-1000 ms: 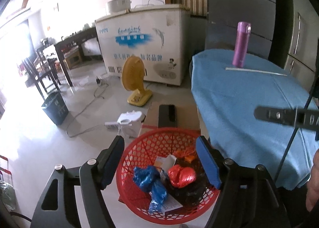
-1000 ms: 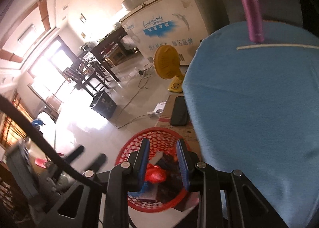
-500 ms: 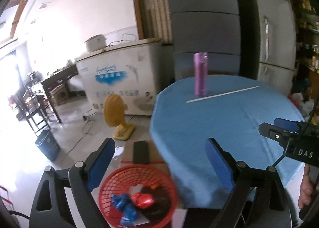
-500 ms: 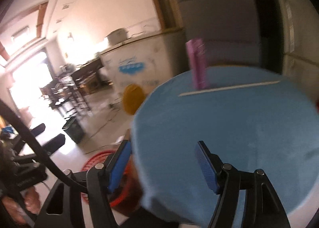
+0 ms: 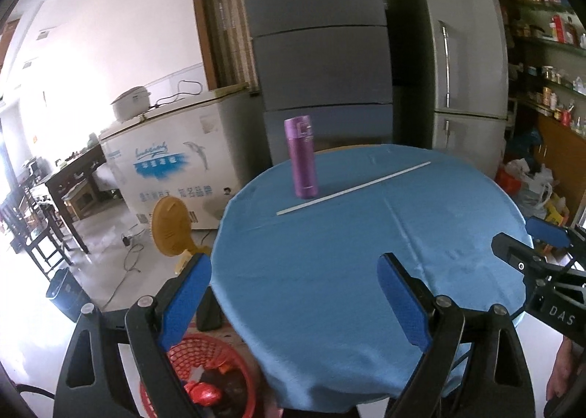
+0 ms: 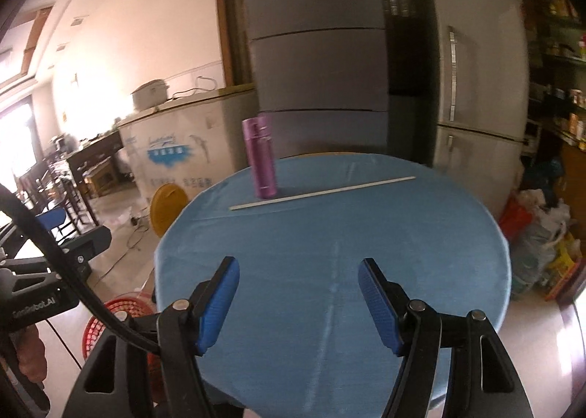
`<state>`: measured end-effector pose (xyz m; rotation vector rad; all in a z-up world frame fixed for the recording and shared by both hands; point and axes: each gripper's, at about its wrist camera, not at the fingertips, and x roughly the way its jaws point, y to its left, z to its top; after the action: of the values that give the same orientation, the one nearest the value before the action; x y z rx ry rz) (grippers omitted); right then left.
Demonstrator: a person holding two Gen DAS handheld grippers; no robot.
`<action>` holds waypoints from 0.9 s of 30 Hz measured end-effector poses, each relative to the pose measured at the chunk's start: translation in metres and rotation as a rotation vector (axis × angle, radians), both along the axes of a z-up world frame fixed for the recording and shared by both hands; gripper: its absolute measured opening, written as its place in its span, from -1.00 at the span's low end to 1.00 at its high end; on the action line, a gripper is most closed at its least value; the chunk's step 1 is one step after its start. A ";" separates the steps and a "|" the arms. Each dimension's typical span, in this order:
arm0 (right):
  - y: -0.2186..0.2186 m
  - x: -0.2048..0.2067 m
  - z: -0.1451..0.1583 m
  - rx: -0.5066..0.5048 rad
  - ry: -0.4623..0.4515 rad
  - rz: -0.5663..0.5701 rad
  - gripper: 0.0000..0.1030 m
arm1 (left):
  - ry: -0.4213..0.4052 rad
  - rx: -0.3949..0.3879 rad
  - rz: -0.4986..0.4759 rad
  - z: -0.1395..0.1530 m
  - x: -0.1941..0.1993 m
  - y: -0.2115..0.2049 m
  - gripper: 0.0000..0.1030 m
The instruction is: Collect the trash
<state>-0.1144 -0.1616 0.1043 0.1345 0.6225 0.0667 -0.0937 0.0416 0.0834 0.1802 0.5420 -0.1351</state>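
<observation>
both grippers hang over the near edge of the blue table [image 5: 366,235] with nothing between their pads. the left gripper [image 5: 295,302] stands wide, the right gripper [image 6: 298,302] at a middling spread; neither is closing on anything.

the trash sits in the red basket [image 5: 205,377] at the lower left of the left view, on the floor just beside the table, partly behind the left finger. a red wad [image 5: 201,392] shows inside it.

on the table, upper centre, only a purple flask [image 5: 302,158] stands upright, with a white stick [image 5: 351,189] lying just in front of it.

risk, as i judge it: no clear trash is left on the cloth, so a reach for the stick could clip the flask and tip it, since the 2 lie so close. the stick is thin and flat, and pads may slide over it or drag the cloth.
</observation>
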 end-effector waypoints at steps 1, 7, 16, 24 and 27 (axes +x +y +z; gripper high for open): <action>-0.005 -0.001 0.001 -0.002 -0.002 -0.008 0.38 | 0.003 -0.001 -0.003 0.001 0.001 -0.005 0.79; -0.027 0.000 0.003 -0.026 -0.021 -0.052 0.38 | 0.021 -0.016 -0.017 0.002 0.012 -0.028 0.79; -0.042 0.012 0.000 -0.038 -0.025 -0.076 0.38 | 0.034 -0.030 0.001 0.004 0.030 -0.048 0.79; -0.060 0.024 -0.007 -0.012 -0.014 -0.109 0.38 | 0.039 -0.046 0.012 0.003 0.041 -0.054 0.79; -0.065 0.028 -0.007 -0.003 -0.010 -0.117 0.38 | 0.046 -0.049 0.014 0.002 0.045 -0.056 0.79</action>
<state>-0.0860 -0.2266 0.0972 0.1678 0.6034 -0.0467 -0.0486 -0.0147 0.0856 0.1255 0.5854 -0.1389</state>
